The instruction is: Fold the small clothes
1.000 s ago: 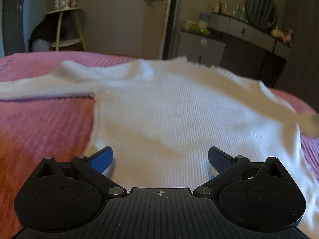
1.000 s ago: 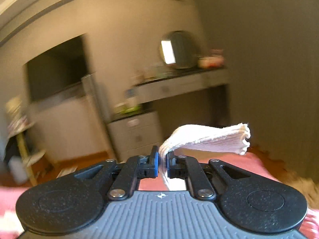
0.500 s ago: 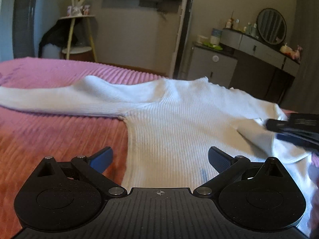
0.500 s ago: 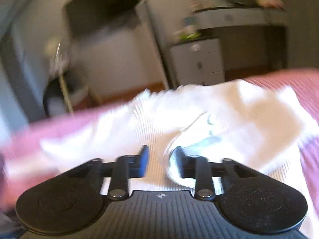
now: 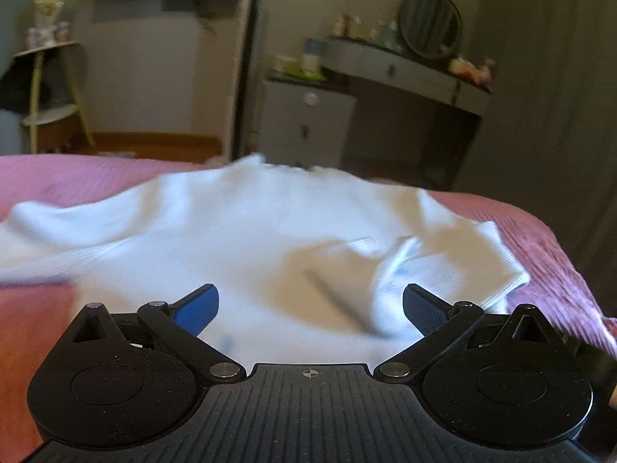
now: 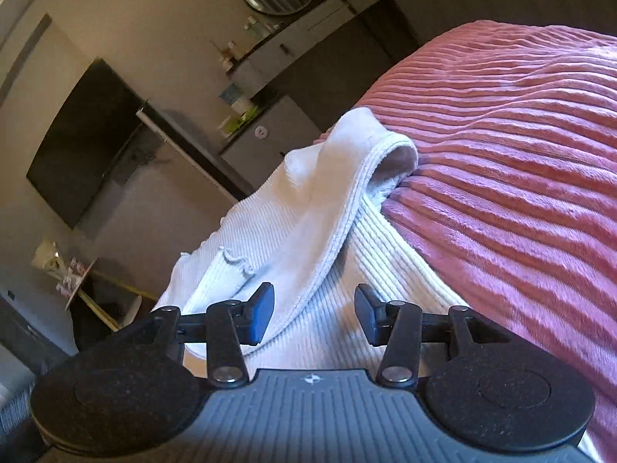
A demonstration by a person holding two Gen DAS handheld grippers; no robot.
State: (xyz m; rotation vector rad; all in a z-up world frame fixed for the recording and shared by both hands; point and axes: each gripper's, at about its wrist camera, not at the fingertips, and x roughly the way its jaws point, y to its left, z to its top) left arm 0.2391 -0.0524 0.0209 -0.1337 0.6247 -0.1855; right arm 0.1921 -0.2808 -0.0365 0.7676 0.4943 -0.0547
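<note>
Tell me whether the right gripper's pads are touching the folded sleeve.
Apart. In the right wrist view the right gripper stands open, and the sleeve lies on the sweater between its pads, with a gap at each.

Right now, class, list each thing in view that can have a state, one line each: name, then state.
White sweater: lying on the bed, partly folded.
Right sleeve: folded over the body, released.
Left sleeve: spread out on the pink bedspread.
Left tool: open, holding nothing.
Right tool: open, pads clear of cloth.
</note>
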